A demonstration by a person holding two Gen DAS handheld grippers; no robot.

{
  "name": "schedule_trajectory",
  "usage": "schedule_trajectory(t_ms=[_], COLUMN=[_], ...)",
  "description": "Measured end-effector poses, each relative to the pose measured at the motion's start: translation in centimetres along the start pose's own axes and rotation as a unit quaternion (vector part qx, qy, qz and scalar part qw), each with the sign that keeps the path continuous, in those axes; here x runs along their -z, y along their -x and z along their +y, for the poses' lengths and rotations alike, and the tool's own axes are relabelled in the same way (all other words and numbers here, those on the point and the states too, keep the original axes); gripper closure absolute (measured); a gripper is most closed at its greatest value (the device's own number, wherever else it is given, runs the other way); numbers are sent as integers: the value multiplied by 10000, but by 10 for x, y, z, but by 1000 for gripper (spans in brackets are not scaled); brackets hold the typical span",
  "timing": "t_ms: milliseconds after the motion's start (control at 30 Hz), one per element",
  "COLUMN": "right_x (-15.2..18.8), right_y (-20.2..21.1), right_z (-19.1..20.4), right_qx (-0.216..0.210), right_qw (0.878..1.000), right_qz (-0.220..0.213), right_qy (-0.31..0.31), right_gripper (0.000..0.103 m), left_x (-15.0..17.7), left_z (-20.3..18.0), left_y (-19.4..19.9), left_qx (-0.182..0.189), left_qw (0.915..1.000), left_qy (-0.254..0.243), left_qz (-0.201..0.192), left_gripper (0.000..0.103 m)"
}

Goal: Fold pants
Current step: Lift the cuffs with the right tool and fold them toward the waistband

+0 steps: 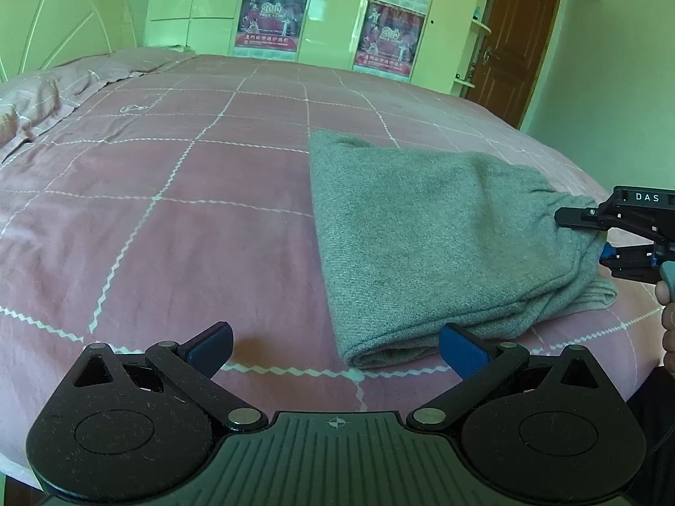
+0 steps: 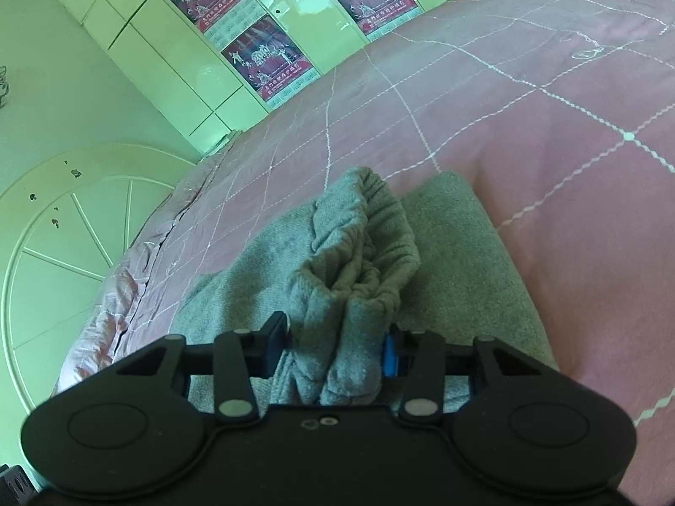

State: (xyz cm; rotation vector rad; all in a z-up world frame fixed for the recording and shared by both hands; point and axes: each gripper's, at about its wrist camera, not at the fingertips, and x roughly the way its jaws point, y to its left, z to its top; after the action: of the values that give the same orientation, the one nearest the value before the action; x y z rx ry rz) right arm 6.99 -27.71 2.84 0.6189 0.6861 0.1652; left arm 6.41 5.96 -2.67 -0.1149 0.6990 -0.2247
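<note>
while the right gripper (image 2: pixel 333 348) has its blue-padded fingers (image 2: pixel 390 352) clamped on the gathered elastic waistband of the grey knitted pants (image 2: pixel 358 253), the bunched cloth stands up between them and spills forward past the tips. beyond and on both sides of that bunch the rest of the pants lies folded flat on the pink bed cover with white zigzag grid lines (image 2: pixel 548 147).

the left gripper (image 1: pixel 335 348) holds nothing; its fingers (image 1: pixel 460 348) are spread wide apart, low over the bed cover (image 1: pixel 168 232). its right-hand finger is just beside the near folded edge of the pants (image 1: pixel 422 232), which stretch ahead and to the right of the tips. at their far right end the right gripper (image 1: pixel 590 236) pinches the waistband.

further out stand a white headboard (image 1: pixel 55 12) and white wardrobe doors with red posters (image 1: pixel 270 17).
</note>
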Motion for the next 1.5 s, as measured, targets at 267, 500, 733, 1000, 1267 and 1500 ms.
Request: schedule_trajectory(t_ms=[267,500,733,1000,1267,1500], right_x=[-3,-25,-51,2,-15,-49], right_y=[1,37,80,16,23,54], right_z=[6,60,77,-69,-31,-19], right_qx=[-26,-892,-1382,-247,-300,-725], right_qw=[9998,9929,9786,9939,9961,9882], right_qz=[-58,-619,-1293,-383,-771,-1341], right_qy=[187,476,813,-1008,-321,-141], right_gripper=[73,81,82,82,83,83], left_x=[0,1,-4,2,2,6], left_z=[0,-22,24,-2,-17,-31], left_y=[-1,-14,-12,-30,-28,-21], left_qx=[-19,274,-350,-905,-1089,-972], left_qw=[10000,9980,9915,9951,9940,9945], left_qy=[-32,-544,1122,355,-19,-286], left_qz=[-2,190,-561,-193,-85,-250], left_gripper=[0,0,0,0,0,0])
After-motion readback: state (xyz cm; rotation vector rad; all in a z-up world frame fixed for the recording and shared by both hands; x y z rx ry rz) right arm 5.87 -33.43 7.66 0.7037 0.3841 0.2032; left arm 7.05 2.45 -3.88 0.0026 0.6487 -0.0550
